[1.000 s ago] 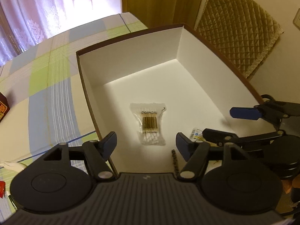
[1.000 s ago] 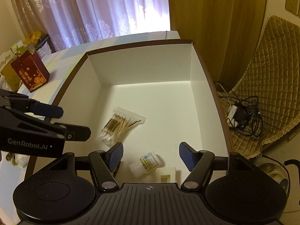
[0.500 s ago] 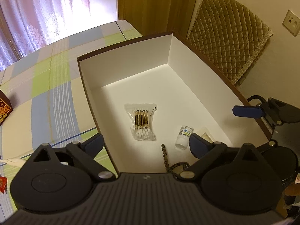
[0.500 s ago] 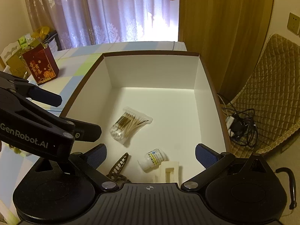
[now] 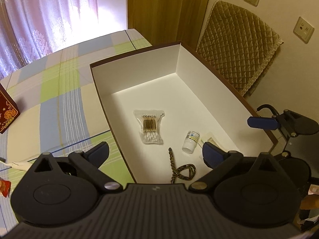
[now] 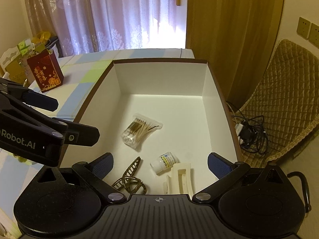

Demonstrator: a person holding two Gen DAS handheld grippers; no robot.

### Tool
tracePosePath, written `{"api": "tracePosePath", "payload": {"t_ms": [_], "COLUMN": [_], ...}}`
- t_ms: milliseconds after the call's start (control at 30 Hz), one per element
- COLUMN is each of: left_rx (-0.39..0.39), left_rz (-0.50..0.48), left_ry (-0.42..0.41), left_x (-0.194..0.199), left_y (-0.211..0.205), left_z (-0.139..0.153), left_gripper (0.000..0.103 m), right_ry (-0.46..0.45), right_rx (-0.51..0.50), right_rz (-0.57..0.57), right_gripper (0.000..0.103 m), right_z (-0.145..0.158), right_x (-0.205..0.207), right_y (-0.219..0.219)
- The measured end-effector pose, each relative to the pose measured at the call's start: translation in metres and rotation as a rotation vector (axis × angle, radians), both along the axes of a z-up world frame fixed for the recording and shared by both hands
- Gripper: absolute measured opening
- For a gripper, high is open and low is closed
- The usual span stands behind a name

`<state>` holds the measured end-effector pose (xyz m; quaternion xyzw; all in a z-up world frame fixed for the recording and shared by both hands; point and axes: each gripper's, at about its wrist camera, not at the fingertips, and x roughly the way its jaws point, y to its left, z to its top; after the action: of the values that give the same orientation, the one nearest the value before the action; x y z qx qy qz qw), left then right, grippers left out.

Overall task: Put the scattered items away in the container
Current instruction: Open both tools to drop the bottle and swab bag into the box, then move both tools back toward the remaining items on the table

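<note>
Now both the left gripper (image 5: 155, 151) and right gripper (image 6: 160, 164) hang above the box (image 6: 211, 107), jaws spread wide and empty; swabs (image 6: 137, 132), bottle (image 6: 164, 161) and clips lie inside the box.

a box (image 6: 217, 107) with white inside walls and a dark brown rim sits on a tabletop (image 5: 59, 103) checked in pale blue, green and cream. inside lie a clear packet of white-tipped cotton swabs (image 6: 139, 131), a small white bottle (image 6: 164, 162) with a blue and yellow label, a cream hair clip (image 6: 179, 177) and a brown, possibly leopard-spotted, hair clip (image 6: 129, 179). a red gift bag (image 6: 45, 73) carries gold print.
</note>
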<state>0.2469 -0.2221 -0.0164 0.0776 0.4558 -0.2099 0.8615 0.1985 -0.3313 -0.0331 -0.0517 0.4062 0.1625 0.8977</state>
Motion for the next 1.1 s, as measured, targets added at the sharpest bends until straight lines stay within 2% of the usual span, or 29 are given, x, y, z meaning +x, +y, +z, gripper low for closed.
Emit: {"api": "tracePosePath", "payload": {"t_ms": [333, 667, 867, 1100], "left_rx": [-0.04, -0.066, -0.066, -0.058], "left_rz": [-0.008, 0.009, 0.031, 0.064], "left_ry": [-0.012, 0.045, 0.082, 0.097], "left_x": [-0.037, -0.076, -0.087, -0.095], "left_y": [0.033, 0.086, 0.117, 0.156], "left_z": [0.015, 0.01, 0.004, 0.002], "left_gripper": [0.099, 0.099, 0.099, 0.099], "right_ry": [-0.016, 0.002, 0.024, 0.045], "right_rx": [0.011, -0.007, -0.006, 0.015], "right_rz": [-0.009, -0.021, -0.039, -0.002], "right_gripper": [0.103, 0.103, 0.103, 0.103], "right_z": [0.012, 0.014, 0.011, 0.009], "right_x": [-0.029, -0.059, -0.075, -0.088], "right_y": [0.015, 0.041, 0.057, 0.09]}}
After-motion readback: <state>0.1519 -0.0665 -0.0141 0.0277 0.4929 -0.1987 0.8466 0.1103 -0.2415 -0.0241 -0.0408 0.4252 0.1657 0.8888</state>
